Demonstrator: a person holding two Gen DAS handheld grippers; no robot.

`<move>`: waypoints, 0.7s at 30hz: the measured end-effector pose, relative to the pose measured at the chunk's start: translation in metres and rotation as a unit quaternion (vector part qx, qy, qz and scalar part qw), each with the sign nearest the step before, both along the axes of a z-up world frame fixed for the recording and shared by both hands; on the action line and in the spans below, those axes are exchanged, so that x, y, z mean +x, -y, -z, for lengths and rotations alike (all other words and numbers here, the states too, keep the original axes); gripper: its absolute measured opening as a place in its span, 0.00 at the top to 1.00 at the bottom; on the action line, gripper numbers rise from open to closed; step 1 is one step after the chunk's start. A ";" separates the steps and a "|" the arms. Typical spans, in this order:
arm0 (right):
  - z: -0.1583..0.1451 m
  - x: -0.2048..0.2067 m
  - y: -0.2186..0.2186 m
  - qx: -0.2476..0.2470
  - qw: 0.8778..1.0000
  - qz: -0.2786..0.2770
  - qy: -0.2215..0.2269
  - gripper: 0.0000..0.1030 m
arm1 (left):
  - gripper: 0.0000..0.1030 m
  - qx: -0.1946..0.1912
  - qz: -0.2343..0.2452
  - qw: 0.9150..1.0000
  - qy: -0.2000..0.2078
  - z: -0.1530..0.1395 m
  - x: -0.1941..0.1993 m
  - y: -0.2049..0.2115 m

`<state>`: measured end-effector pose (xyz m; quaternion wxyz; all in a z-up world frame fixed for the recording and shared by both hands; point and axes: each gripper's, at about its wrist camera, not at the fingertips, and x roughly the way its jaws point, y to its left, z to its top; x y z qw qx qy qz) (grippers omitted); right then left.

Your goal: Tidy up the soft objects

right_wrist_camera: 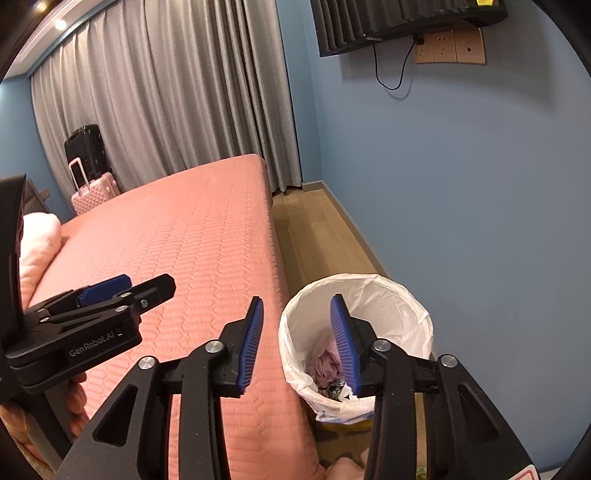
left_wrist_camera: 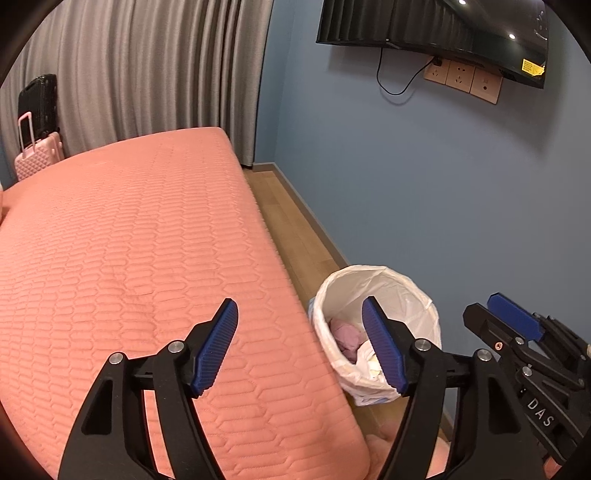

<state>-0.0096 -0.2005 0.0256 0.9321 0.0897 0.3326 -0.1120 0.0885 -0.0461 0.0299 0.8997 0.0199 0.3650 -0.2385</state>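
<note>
**Operator:** Where are the soft objects at this point?

**Technician:** A crumpled pink cloth [right_wrist_camera: 328, 363] lies at the bottom of the lined waste bin [right_wrist_camera: 391, 295], with some darker and pale scraps beside it. The bin stands on the wooden floor [right_wrist_camera: 314, 236], just beside the edge of the bed [right_wrist_camera: 192, 236] — a sensible position, since items lifted off the mattress can be dropped straight in. A pale pink pillow [right_wrist_camera: 38, 236] rests at the far left of the bed; the rest of the quilted cover shows bare.

**Operator:** State of each gripper?

**Technician:** The right gripper [right_wrist_camera: 297, 343] is open, nothing between its blue pads, and it points down towards the bin mouth. The left gripper [left_wrist_camera: 299, 347] is open wider, also empty, and straddles the bed edge and the bin rim.

**Operator:** Why hold them so?

**Technician:** Judged from the layout, a drop into the bin looks complete — both sets of jaws are free for the next item.

**Operator:** Surroundings?

**Technician:** Grey curtains [left_wrist_camera: 147, 74], two suitcases [right_wrist_camera: 92, 177], a wall-mounted television [left_wrist_camera: 424, 22].
</note>
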 end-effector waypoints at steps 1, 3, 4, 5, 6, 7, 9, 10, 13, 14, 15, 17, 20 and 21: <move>0.000 -0.002 -0.003 -0.005 1.000 -0.001 0.000 0.57 | 0.33 0.003 -0.002 1.000 0.001 0.000 -0.002 -0.002; 0.001 -0.005 -0.008 -0.013 1.000 -0.003 -0.002 0.55 | 0.31 0.009 -0.006 1.000 0.005 0.002 -0.006 -0.006; 0.002 -0.006 -0.010 -0.013 1.000 -0.005 -0.003 0.54 | 0.31 0.012 -0.009 1.000 0.005 0.003 -0.007 -0.008; 0.002 -0.006 -0.010 -0.012 1.000 -0.005 -0.005 0.53 | 0.30 0.013 -0.012 1.000 0.005 0.004 -0.009 -0.010; 0.003 -0.008 -0.012 -0.012 1.000 -0.007 -0.007 0.52 | 0.30 0.014 -0.014 1.000 0.003 0.006 -0.010 -0.013; 0.003 -0.009 -0.014 -0.012 1.000 -0.008 -0.007 0.50 | 0.30 0.015 -0.015 1.000 0.001 0.007 -0.012 -0.015; 0.004 -0.012 -0.018 -0.017 1.000 -0.007 -0.011 0.45 | 0.30 0.020 -0.018 1.000 0.002 0.009 -0.015 -0.019; 0.005 -0.013 -0.019 -0.019 1.000 -0.007 -0.012 0.41 | 0.29 0.024 -0.020 1.000 0.004 0.010 -0.017 -0.021; 0.008 -0.017 -0.020 -0.009 1.000 -0.009 -0.019 0.32 | 0.23 0.028 -0.027 0.999 0.006 0.012 -0.021 -0.025; 0.010 -0.019 -0.020 -0.005 1.000 -0.007 -0.021 0.29 | 0.22 0.029 -0.029 0.999 0.008 0.012 -0.022 -0.026; 0.011 -0.021 -0.020 -0.003 1.000 -0.006 -0.021 0.25 | 0.21 0.030 -0.030 0.999 0.010 0.012 -0.024 -0.028; 0.013 -0.024 -0.020 -0.005 1.000 -0.003 -0.023 0.24 | 0.21 0.034 -0.032 0.999 0.014 0.012 -0.027 -0.029; 0.015 -0.027 -0.018 -0.006 1.000 0.000 -0.026 0.18 | 0.18 0.040 -0.033 0.999 0.017 0.014 -0.031 -0.031; 0.015 -0.028 -0.017 -0.007 1.000 0.002 -0.026 0.18 | 0.16 0.041 -0.034 0.998 0.018 0.015 -0.033 -0.031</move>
